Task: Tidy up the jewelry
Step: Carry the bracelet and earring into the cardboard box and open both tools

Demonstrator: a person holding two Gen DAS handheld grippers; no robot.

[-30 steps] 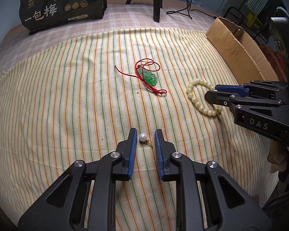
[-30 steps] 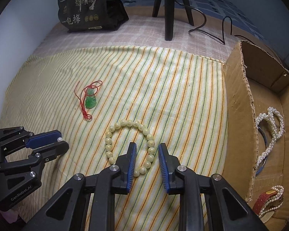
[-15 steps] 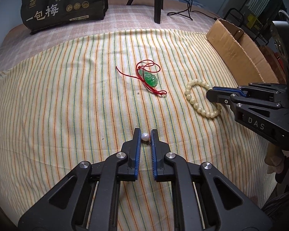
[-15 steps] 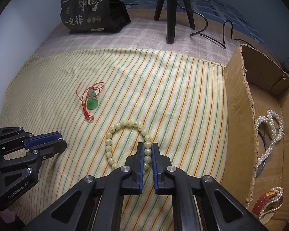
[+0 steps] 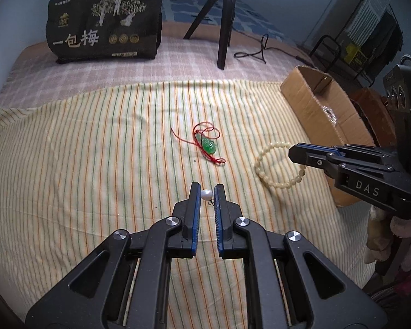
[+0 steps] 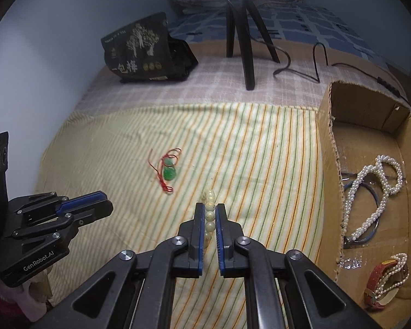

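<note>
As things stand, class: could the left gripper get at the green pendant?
Probably not yet: the left gripper is shut on the pearl earring. The green pendant lies unobstructed ahead on the striped cloth.

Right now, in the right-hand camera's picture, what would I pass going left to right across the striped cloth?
Left gripper → green pendant on red cord → cream bead bracelet, pinched in the right gripper → cardboard box → pearl necklace inside the box.
</note>
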